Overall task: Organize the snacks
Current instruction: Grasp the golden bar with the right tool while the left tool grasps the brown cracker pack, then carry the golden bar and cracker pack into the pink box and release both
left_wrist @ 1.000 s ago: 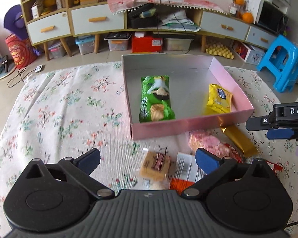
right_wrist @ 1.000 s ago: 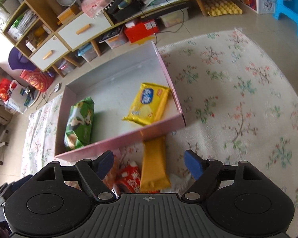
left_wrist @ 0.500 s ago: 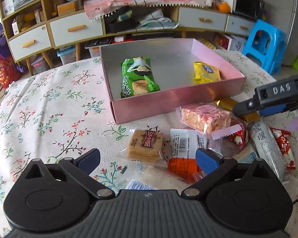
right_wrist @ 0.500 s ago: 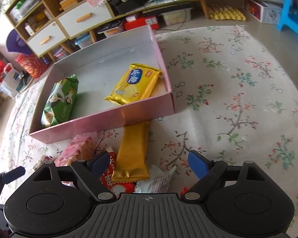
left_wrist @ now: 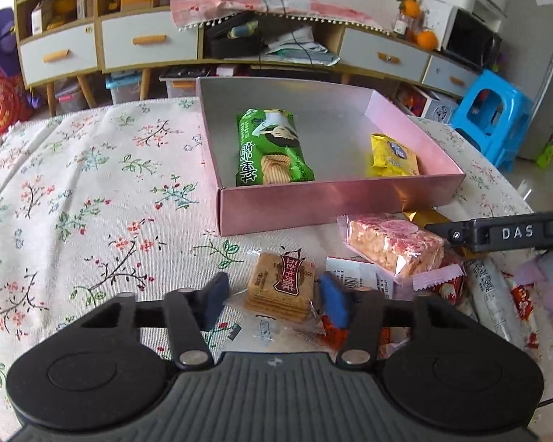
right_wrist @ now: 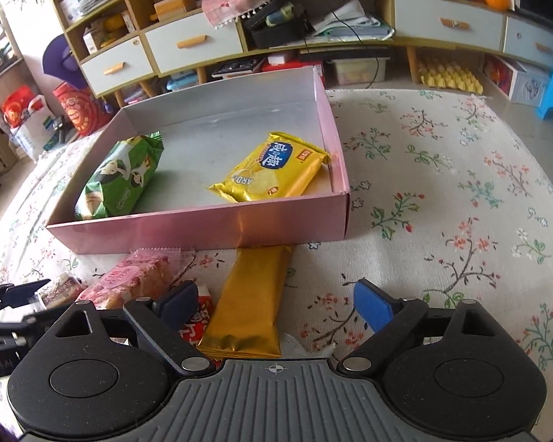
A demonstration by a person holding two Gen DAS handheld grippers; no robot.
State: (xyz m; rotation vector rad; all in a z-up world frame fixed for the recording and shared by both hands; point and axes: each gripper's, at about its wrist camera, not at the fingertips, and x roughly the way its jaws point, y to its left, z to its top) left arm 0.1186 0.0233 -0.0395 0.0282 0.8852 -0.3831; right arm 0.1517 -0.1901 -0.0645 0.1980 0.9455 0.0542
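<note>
The left gripper [left_wrist: 274,300], black with blue pads, tilts downward, its jaws closing around a clear-wrapped brown cracker pack [left_wrist: 281,286]. The matching right gripper [right_wrist: 274,304] tilts downward, jaws opening wide.

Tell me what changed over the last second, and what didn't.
Both claws dropped toward the loose snacks. The left claw, wide open before, is closing around the brown biscuit pack. The right claw is opening over the gold bar, not holding it. The pink box and its green and yellow packets stayed put.
</note>
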